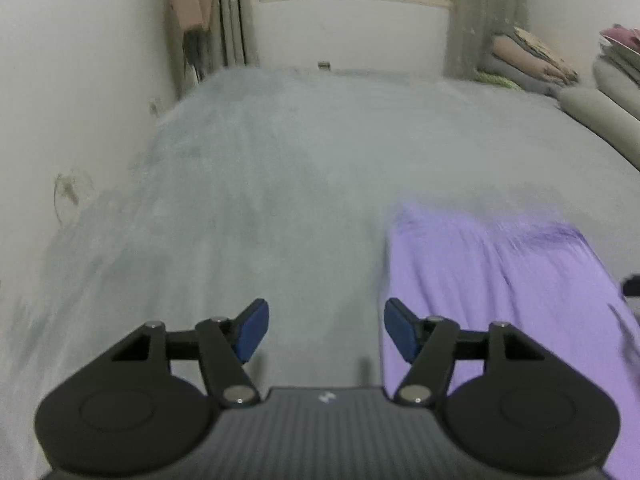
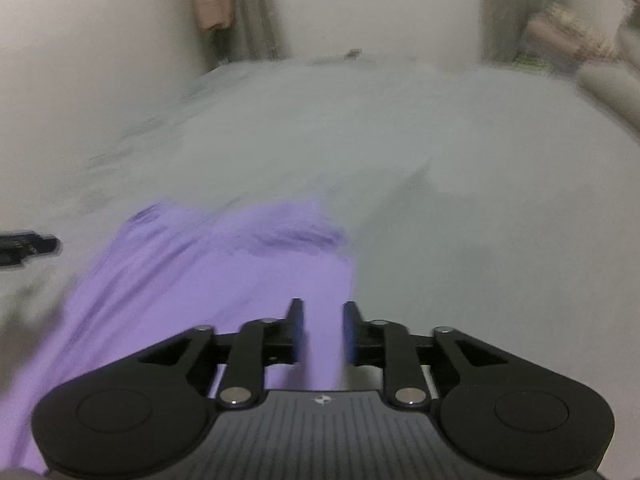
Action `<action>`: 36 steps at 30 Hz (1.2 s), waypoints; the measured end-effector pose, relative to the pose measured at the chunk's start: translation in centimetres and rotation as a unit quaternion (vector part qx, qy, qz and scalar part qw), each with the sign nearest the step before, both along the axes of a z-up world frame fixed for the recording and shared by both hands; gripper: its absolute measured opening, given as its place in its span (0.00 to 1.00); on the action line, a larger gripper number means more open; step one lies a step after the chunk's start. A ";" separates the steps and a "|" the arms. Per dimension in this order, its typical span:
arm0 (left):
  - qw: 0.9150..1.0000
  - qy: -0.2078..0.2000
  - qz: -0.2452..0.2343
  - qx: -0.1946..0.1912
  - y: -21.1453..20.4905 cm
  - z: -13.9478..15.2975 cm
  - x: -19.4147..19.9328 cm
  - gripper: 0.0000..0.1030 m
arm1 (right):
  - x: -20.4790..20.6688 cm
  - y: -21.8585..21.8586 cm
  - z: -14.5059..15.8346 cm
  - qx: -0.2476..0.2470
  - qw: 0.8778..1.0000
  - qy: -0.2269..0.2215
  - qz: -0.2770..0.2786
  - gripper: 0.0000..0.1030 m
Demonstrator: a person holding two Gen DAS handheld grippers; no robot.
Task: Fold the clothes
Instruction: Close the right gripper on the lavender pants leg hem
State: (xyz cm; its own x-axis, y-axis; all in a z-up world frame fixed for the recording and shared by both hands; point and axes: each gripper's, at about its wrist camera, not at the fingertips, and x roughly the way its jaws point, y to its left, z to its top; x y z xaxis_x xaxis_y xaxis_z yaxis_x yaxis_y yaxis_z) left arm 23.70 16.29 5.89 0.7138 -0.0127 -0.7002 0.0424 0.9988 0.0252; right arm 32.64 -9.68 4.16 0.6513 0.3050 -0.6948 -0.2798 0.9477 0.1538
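Note:
A purple garment [image 1: 492, 280] lies flat on the grey bed cover, at the lower right in the left wrist view and at the lower left and centre in the right wrist view [image 2: 208, 276]. My left gripper [image 1: 326, 332] is open and empty, just left of the garment's left edge. My right gripper [image 2: 322, 328] hovers over the garment's right edge with its jaws narrowly apart and nothing between them. Both views are motion-blurred.
The grey bed cover [image 1: 280, 160] stretches ahead to a wall with a window. A white wall [image 1: 80, 80] runs along the left. Folded bedding and pillows [image 1: 532, 60] are stacked at the far right. The other gripper's tip [image 2: 24, 246] shows at the left edge.

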 end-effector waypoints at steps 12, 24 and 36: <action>0.999 0.033 -0.019 -0.037 0.5 1.5 -23.1 0.68 | -23.5 1.6 1.4 0.030 0.995 0.051 0.082 0.38; 0.998 0.055 -0.008 -0.017 1.0 -0.7 -31.4 0.46 | -36.7 11.7 -1.4 0.085 0.970 0.091 0.208 0.38; 0.996 0.064 -0.056 -0.015 0.2 -2.1 -33.3 0.18 | -37.2 13.3 -2.7 0.118 0.976 0.087 0.159 0.04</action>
State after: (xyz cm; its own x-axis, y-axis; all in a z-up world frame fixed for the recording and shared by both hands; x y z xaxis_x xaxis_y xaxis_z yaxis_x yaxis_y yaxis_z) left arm -9.59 16.47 3.83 0.6114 -0.1097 -0.7837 0.1554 0.9877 -0.0171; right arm -4.60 3.64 1.49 0.3766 0.6373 -0.6723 -0.5047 0.7498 0.4280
